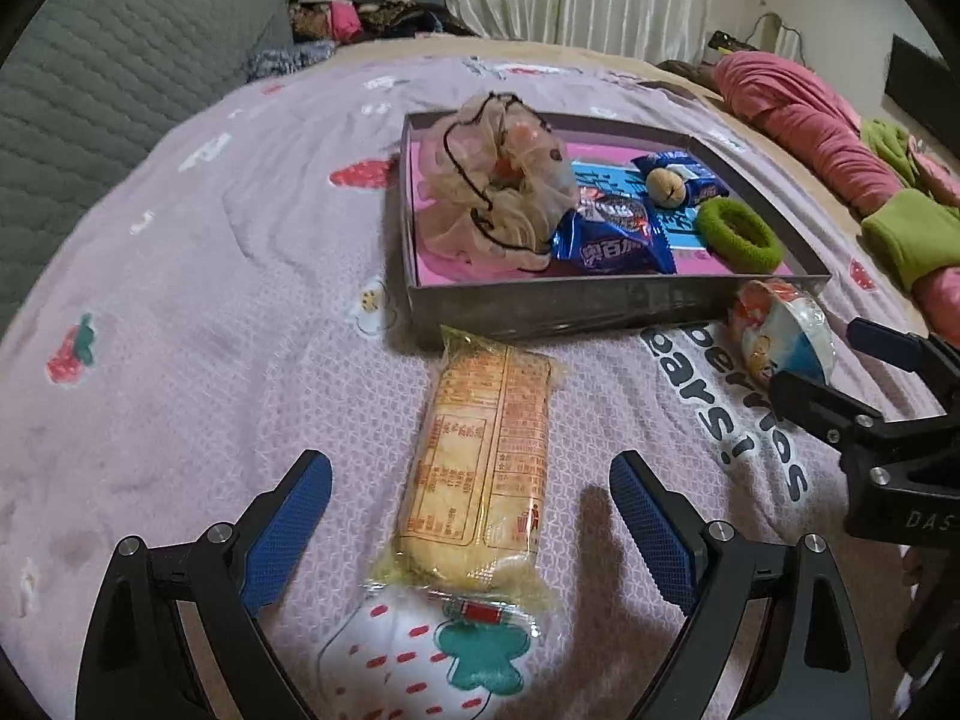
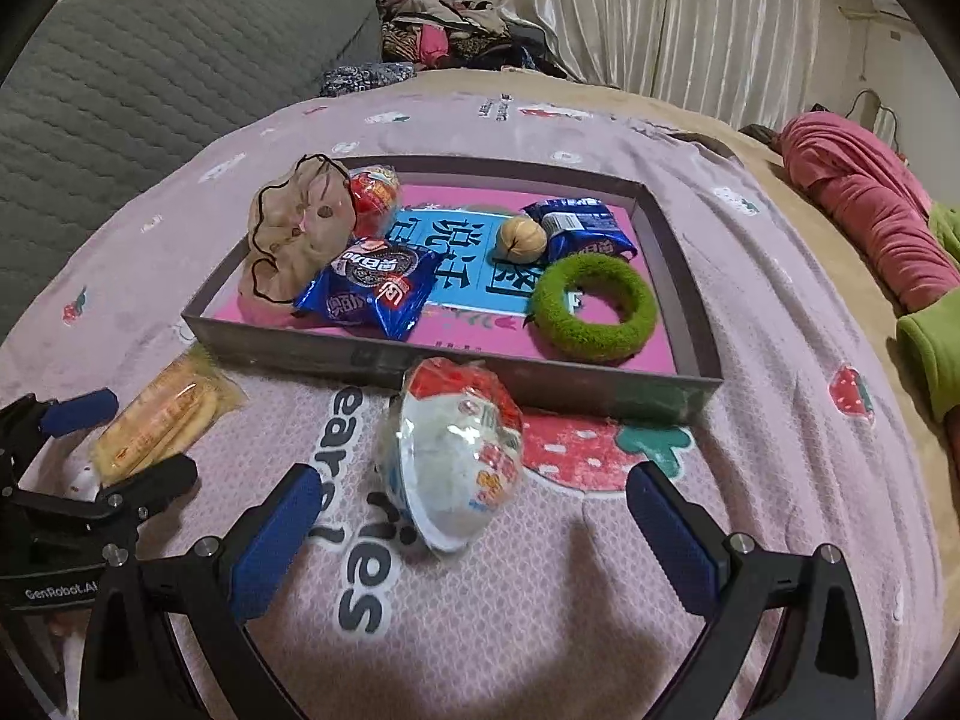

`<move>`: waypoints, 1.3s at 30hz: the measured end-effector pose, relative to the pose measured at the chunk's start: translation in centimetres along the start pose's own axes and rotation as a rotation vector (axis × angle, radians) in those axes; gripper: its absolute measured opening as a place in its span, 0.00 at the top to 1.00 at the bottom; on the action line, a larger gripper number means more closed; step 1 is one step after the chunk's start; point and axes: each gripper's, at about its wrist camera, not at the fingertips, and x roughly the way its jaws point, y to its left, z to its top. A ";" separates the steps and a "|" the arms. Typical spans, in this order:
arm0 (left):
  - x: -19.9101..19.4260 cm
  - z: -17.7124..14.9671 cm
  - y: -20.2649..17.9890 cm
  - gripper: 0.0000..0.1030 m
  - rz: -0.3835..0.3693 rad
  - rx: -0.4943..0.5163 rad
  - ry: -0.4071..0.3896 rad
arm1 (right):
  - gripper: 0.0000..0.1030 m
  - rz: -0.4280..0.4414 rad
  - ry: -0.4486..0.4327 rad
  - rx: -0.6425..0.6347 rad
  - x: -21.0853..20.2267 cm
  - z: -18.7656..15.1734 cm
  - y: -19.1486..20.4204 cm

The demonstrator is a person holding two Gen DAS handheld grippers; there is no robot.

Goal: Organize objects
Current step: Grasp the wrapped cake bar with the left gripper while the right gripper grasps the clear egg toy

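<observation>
Cracker pack (image 1: 480, 468) between parted L gripper (image 1: 471, 525) – light, brittle; pinch long sides. R gripper (image 2: 474, 531) spread, empty – cup (image 2: 456, 450) crinkly, slick.

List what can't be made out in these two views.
- Red snack: right view, mostly behind the scrunchie; in the left view only a glimpse through it.
- Cracker pack: right view, near end hidden by the left gripper.
- Cracker label print: left view, too small to read.
- Tray floor: both views, partly covered.
</observation>
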 end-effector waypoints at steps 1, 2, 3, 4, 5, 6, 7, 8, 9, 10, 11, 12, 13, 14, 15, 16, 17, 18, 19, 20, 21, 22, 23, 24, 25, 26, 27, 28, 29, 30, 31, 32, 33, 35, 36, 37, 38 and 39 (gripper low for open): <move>0.2 0.0 0.1 0.09 -0.013 -0.007 0.001 | 0.01 0.002 0.007 -0.003 0.3 0.1 0.1; 0.4 0.0 0.1 0.09 -0.016 -0.008 0.004 | 0.01 0.004 0.006 -0.005 0.5 0.2 0.2; 0.5 0.1 0.1 0.09 -0.024 -0.012 0.005 | 0.01 0.008 0.005 -0.010 0.6 0.2 0.3; 0.6 0.2 0.1 0.09 -0.041 -0.021 0.007 | 0.02 0.005 0.008 -0.012 0.8 0.3 0.3; 0.7 0.2 0.2 0.09 -0.054 -0.031 0.004 | 0.07 -0.002 0.009 -0.009 1.0 0.4 0.3; 0.6 0.3 0.2 0.09 -0.069 -0.042 -0.005 | 0.09 0.002 0.020 -0.006 1.3 0.4 0.3; 0.6 0.3 0.2 0.09 -0.070 -0.043 -0.006 | 0.10 0.008 0.032 0.000 1.6 0.5 0.3; 0.7 0.4 0.1 0.09 -0.072 -0.038 -0.002 | 0.12 0.030 0.038 0.016 1.9 0.5 0.1; 0.7 0.4 0.0 0.09 -0.069 -0.029 0.001 | 0.12 0.050 0.048 0.026 2.1 0.4 0.1; 0.9 0.5 -0.1 0.09 -0.059 -0.015 0.007 | 0.12 0.064 0.061 0.036 2.4 0.4 0.0; 0.9 0.5 -0.1 0.09 -0.055 -0.012 0.005 | 0.16 0.067 0.065 0.039 2.6 0.3 0.1; 1.0 0.5 -0.1 0.09 -0.057 -0.011 0.009 | 0.20 0.064 0.068 0.035 2.7 0.3 0.2; 1.1 0.6 -0.1 0.09 -0.065 -0.016 0.014 | 0.22 0.056 0.072 0.028 2.8 0.3 0.4; 1.2 0.6 -0.1 0.09 -0.070 -0.011 0.017 | 0.25 0.051 0.073 0.024 2.9 0.3 0.5; 1.2 0.7 -0.2 0.10 -0.066 -0.003 0.021 | 0.25 0.053 0.077 0.020 3.0 0.2 0.6; 1.1 0.7 -0.2 0.12 -0.066 -0.001 0.011 | 0.25 0.057 0.080 0.018 3.0 0.3 0.7; 1.1 0.7 -0.3 0.14 -0.077 0.000 0.008 | 0.25 0.055 0.082 0.018 3.0 0.2 0.7; 1.2 0.7 -0.3 0.18 -0.079 -0.001 0.013 | 0.26 0.052 0.082 0.018 3.0 0.2 0.8; 1.2 0.8 -0.3 0.26 -0.075 0.000 0.010 | 0.27 0.051 0.080 0.020 3.0 0.2 0.8; 1.2 0.8 -0.3 0.31 -0.066 0.003 0.012 | 0.30 0.052 0.080 0.022 3.0 0.2 0.8; 1.2 0.8 -0.2 0.40 -0.061 0.001 0.011 | 0.31 0.052 0.082 0.023 3.0 0.1 0.7; 1.2 0.9 -0.1 0.45 -0.059 0.000 0.010 | 0.33 0.052 0.082 0.026 2.9 0.1 0.7; 1.2 0.9 0.0 0.47 -0.054 -0.004 0.011 | 0.37 0.047 0.082 0.027 2.9 0.1 0.7; 1.2 0.9 0.1 0.51 -0.058 -0.009 0.010 | 0.43 0.038 0.083 0.026 3.0 0.1 0.7; 1.2 0.9 0.1 0.54 -0.057 -0.010 0.013 | 0.46 0.031 0.083 0.025 3.0 0.1 0.8; 1.2 0.9 0.2 0.55 -0.054 -0.011 0.013 | 0.51 0.024 0.082 0.024 3.0 0.1 0.8; 1.2 0.9 0.3 0.56 -0.059 -0.013 0.013 | 0.51 0.024 0.082 0.022 3.0 0.1 0.9; 1.2 0.9 0.3 0.59 -0.061 -0.016 0.013 | 0.52 0.026 0.083 0.025 3.0 0.1 0.8; 1.2 0.9 0.3 0.60 -0.064 -0.017 0.012 | 0.52 0.028 0.083 0.028 3.1 0.1 0.8; 1.2 0.8 0.3 0.61 -0.067 -0.016 0.013 | 0.52 0.028 0.082 0.030 3.1 0.1 0.8; 1.2 0.8 0.3 0.62 -0.068 -0.017 0.011 | 0.53 0.030 0.084 0.033 3.1 0.0 0.8; 1.2 0.8 0.3 0.62 -0.067 -0.016 0.010 | 0.53 0.031 0.084 0.034 3.1 0.0 0.8; 1.1 0.8 0.2 0.62 -0.065 -0.012 0.009 | 0.54 0.032 0.083 0.036 3.0 0.1 0.7; 1.0 0.7 0.2 0.62 -0.066 -0.014 0.004 | 0.54 0.047 0.081 0.036 2.9 0.1 0.7; 0.9 0.8 0.2 0.62 -0.064 -0.013 0.003 | 0.54 0.060 0.073 0.040 2.6 0.1 0.6; 0.7 0.8 0.2 0.62 -0.063 -0.016 -0.007 | 0.54 0.064 0.072 0.040 2.4 0.0 0.7; 0.6 0.8 0.2 0.62 -0.060 -0.012 -0.007 | 0.54 0.065 0.074 0.036 2.2 0.0 0.7; 0.4 0.8 0.1 0.62 -0.055 -0.010 -0.012 | 0.54 0.065 0.069 0.034 1.9 -0.1 0.8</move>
